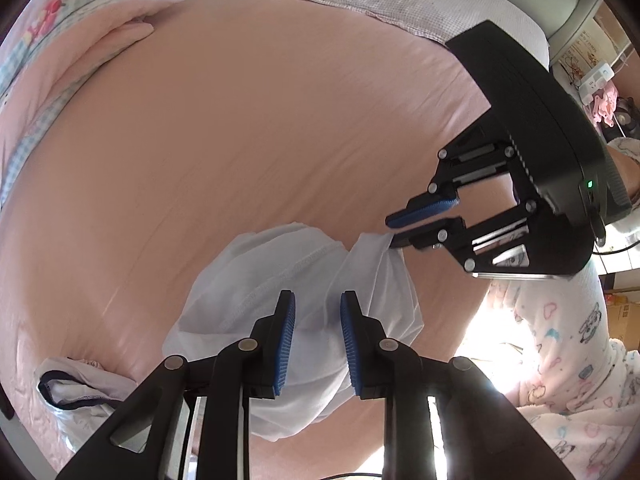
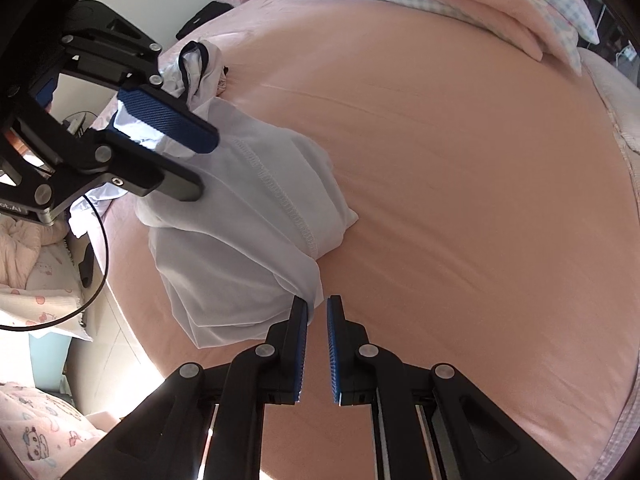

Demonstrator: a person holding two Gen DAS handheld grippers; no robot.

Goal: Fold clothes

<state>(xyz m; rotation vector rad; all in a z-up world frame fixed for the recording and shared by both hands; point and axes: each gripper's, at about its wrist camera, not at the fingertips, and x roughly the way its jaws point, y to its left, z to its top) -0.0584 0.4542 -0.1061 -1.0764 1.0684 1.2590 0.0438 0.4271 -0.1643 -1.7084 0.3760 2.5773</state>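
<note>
White garment (image 1: 296, 280) bunched on pink bed (image 1: 240, 140), left gripper (image 1: 318, 344) jaws spread over it, right gripper (image 2: 318, 344) jaws slightly parted at its near edge, open sheet beyond.

Both pictures are bright with daylight. In the left wrist view, strong white glare burns out the low right side beside the fluffy white sleeve with little hearts (image 1: 560, 344), so nothing shows there. The smooth pink bed sheet (image 1: 260, 128) is softly lit, with pale shine on its creases. In the right wrist view, the thin white crumpled garment (image 2: 240, 220) glows, with grey shadows in its folds. Both pictures bend round and go black at the corners.
</note>
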